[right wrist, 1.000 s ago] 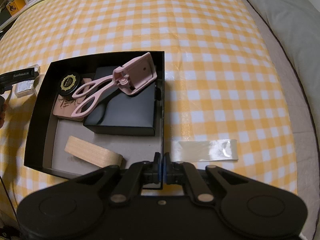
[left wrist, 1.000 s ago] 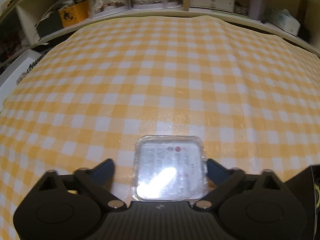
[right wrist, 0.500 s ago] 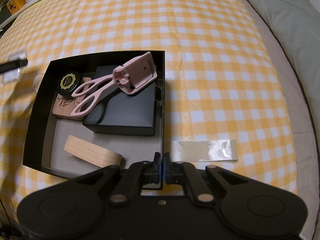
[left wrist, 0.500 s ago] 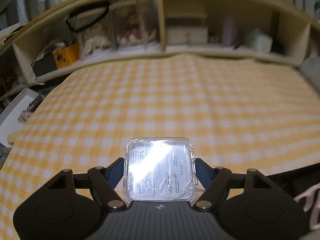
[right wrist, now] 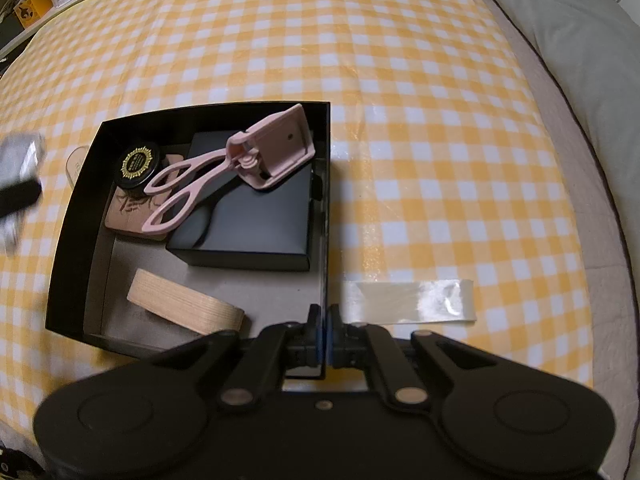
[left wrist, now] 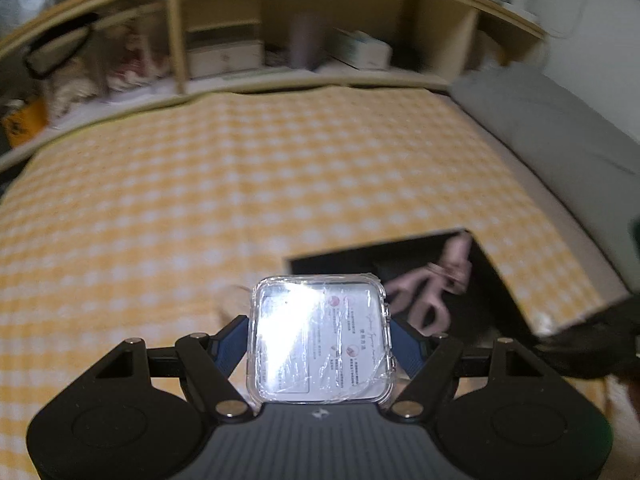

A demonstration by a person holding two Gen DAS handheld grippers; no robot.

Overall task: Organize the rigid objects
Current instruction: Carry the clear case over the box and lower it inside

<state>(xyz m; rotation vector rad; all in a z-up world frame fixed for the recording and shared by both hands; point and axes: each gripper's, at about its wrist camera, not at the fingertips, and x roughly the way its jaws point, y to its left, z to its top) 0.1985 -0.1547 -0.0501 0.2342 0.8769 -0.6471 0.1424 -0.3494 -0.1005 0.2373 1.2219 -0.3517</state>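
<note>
My left gripper (left wrist: 319, 330) is shut on a clear square plastic case (left wrist: 320, 344) with a printed label, held above the yellow checked cloth. Beyond it to the right lies the black box (left wrist: 360, 251) with the pink eyelash curler (left wrist: 436, 284) inside. In the right wrist view my right gripper (right wrist: 322, 320) is shut on the right wall of the black box (right wrist: 72, 216). The box holds the pink curler (right wrist: 224, 176), a smaller black box (right wrist: 260, 220), a round black tin (right wrist: 138, 162), a pink compact (right wrist: 128, 216) and a wooden oval (right wrist: 184, 308). The left gripper shows blurred at the left edge (right wrist: 18, 196).
A clear plastic strip (right wrist: 408, 300) lies on the cloth just right of the box. A small pale round item (right wrist: 76, 164) sits outside the box's left wall. A grey pillow (right wrist: 580, 40) borders the cloth on the right. Cluttered shelves (left wrist: 224, 56) run along the far edge.
My left gripper closed on the clear case, lifted it off the cloth and swung right, bringing the black box into its view. The right gripper has stayed still on the box wall.
</note>
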